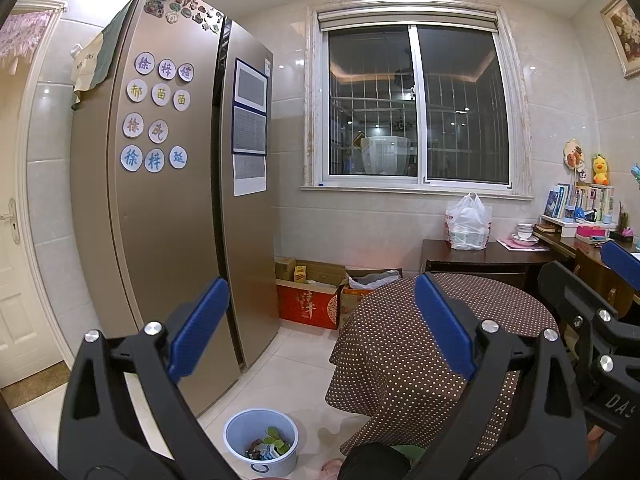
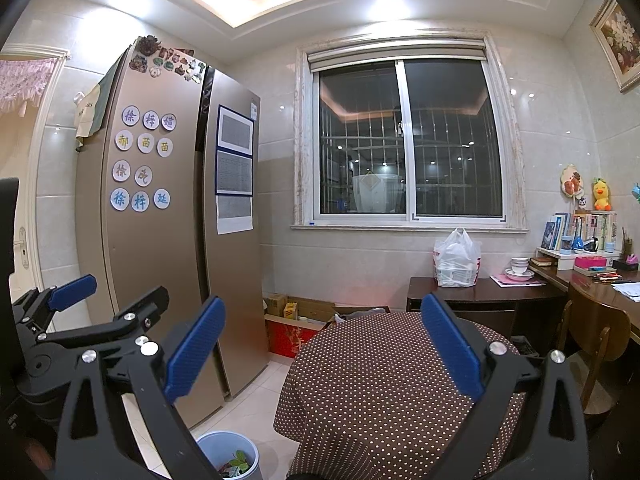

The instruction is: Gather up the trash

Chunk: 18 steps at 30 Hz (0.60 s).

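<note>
Two grippers: my left gripper (image 1: 320,324) and right gripper (image 2: 322,344), jaws wide, nothing held.
Bin: round pale-blue plastic waste bin (image 1: 261,440) on the floor tiles, beside the brown dotted tablecloth (image 1: 400,340); wrappers and green leaves already inside.
Progress: judged mostly done; the cloth's top shows no litter.
Remaining: white plastic bag (image 1: 468,222) at the dark wooden desk's (image 1: 480,254) left end, trash or not, unclear.
Room: tall bronze fridge (image 1: 168,220), dark window (image 1: 416,104).

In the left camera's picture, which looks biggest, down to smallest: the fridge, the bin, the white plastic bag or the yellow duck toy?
As pictured:
1. fridge
2. bin, enlarged by nearness
3. white plastic bag, farther off
4. yellow duck toy
</note>
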### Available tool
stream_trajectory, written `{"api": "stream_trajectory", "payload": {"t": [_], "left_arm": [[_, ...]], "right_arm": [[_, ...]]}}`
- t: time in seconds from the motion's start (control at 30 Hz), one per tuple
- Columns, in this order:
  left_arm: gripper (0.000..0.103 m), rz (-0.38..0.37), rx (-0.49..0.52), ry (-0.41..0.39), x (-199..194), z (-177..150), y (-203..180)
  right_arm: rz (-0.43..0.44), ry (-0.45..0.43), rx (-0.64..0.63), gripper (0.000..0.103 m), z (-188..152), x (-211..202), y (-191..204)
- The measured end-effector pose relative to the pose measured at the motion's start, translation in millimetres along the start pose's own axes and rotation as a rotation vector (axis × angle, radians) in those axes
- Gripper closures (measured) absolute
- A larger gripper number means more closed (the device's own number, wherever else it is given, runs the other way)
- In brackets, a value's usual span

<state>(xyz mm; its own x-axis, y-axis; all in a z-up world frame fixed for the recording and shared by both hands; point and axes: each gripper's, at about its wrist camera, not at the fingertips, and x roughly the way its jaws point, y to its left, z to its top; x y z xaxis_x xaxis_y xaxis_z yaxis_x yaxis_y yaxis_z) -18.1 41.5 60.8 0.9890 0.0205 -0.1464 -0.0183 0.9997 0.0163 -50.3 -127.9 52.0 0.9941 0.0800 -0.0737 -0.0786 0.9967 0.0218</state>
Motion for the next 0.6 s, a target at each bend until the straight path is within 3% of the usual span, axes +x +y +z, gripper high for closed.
{"api": "stream_trajectory", "payload": {"t": [0.6], "left_arm": [[0.011,0.003,-0.003,0.007,-1.7,-3.1,-0.8]], "right_arm": [[0.004,0.004,-0.001,0.006,-1.5,-0.6,2.8]]}}
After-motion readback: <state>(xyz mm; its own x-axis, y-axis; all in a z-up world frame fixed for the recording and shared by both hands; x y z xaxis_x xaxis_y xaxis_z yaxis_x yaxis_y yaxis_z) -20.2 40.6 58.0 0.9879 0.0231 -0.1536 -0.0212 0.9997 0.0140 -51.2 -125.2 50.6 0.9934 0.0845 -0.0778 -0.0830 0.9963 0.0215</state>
